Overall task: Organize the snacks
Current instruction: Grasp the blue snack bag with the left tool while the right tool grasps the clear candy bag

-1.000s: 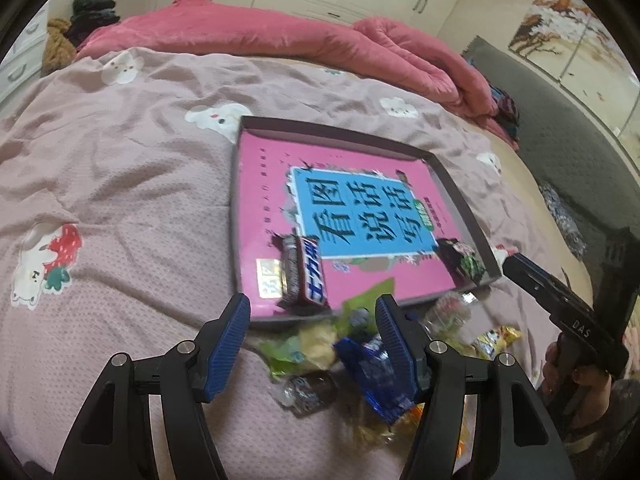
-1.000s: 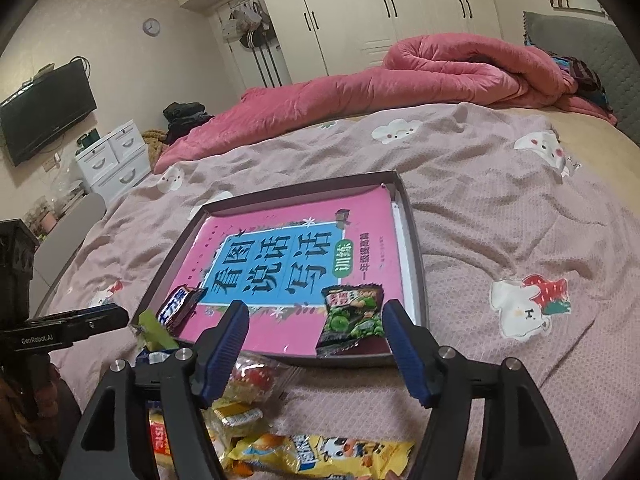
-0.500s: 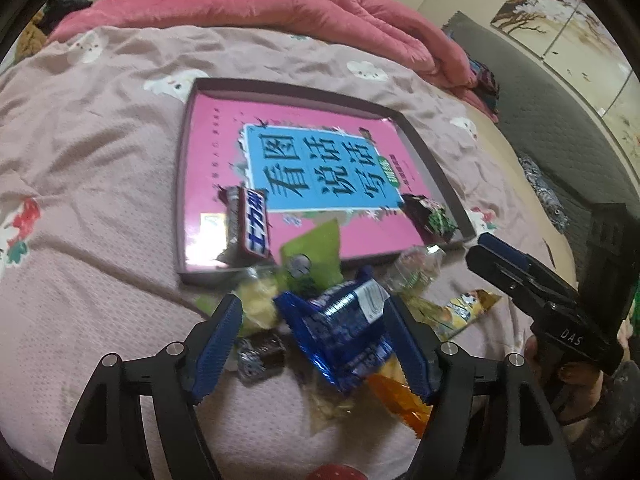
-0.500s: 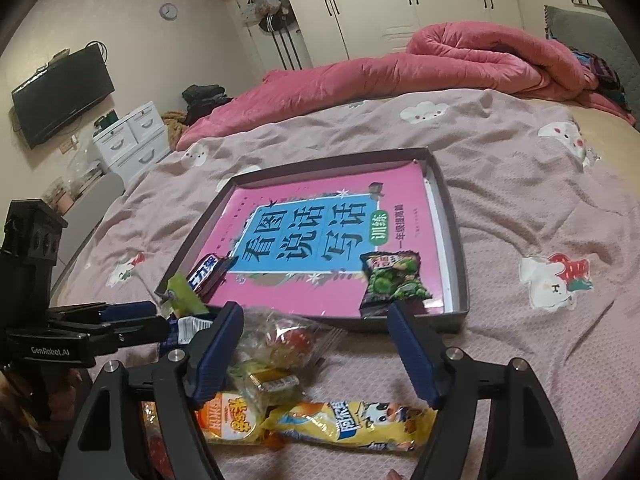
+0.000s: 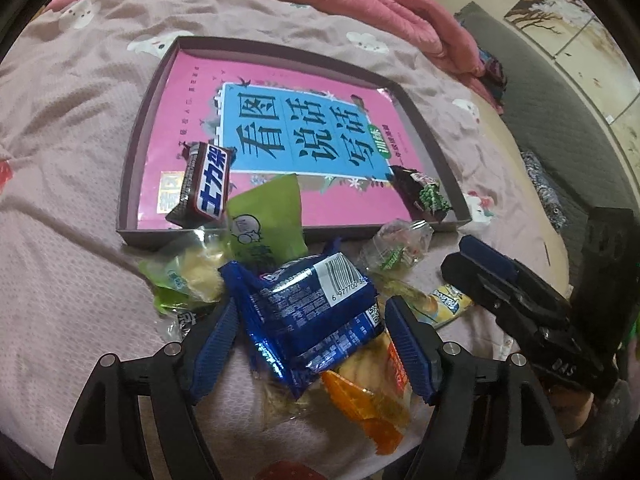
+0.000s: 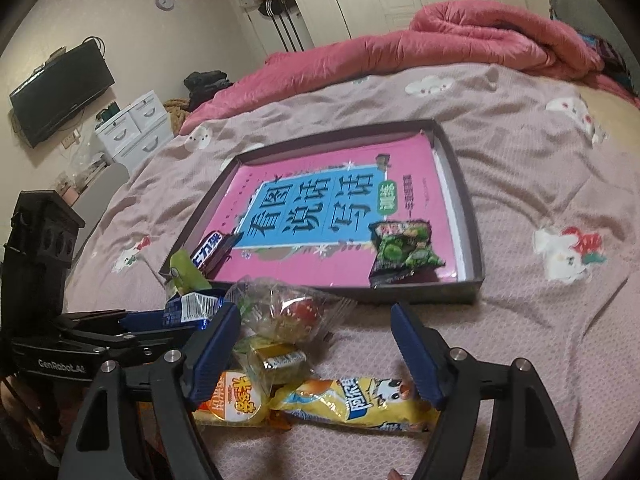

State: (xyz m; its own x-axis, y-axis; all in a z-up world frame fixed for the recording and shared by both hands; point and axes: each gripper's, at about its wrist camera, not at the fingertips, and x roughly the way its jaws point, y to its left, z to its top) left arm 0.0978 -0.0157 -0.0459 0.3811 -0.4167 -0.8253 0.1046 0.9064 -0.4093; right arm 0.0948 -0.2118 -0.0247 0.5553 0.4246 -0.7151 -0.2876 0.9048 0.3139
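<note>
Pink is the book cover point(image 5: 280, 128) that lies flat inside a shallow dark tray point(image 5: 132, 152) on the bed, over a pale mauve bedspread point(image 5: 60, 160) with small cartoon prints. Two snacks are inside the tray: a dark chocolate bar point(image 5: 204, 188) at its near left corner, leaning partly on the rim, and a green pea packet point(image 6: 404, 252) at the near right corner.

Most snacks are outside the tray, in a loose heap on the bedspread just in front of its near wall. The left gripper point(image 5: 308, 344) is low over this heap. Its blue pads stand apart, having just been opening, and a blue biscuit packet point(image 5: 308, 308) lies between them; I cannot tell if a pad touches it. Behind this packet a green pouch point(image 5: 268, 216) leans up against the tray wall, and under it an orange wrapper point(image 5: 360, 400) shows.

The right gripper point(image 6: 316, 352) is also spread wide, its jaws having just been opening, and nothing is clamped. Between its fingers lie a clear bag with something red inside point(image 6: 292, 312) and a small gold-wrapped sweet point(image 6: 276, 356). A long yellow packet point(image 6: 352, 404) lies across, close to the camera, near its right finger.

A rumpled pink quilt point(image 6: 440, 48) lies at the far side of the bed.
</note>
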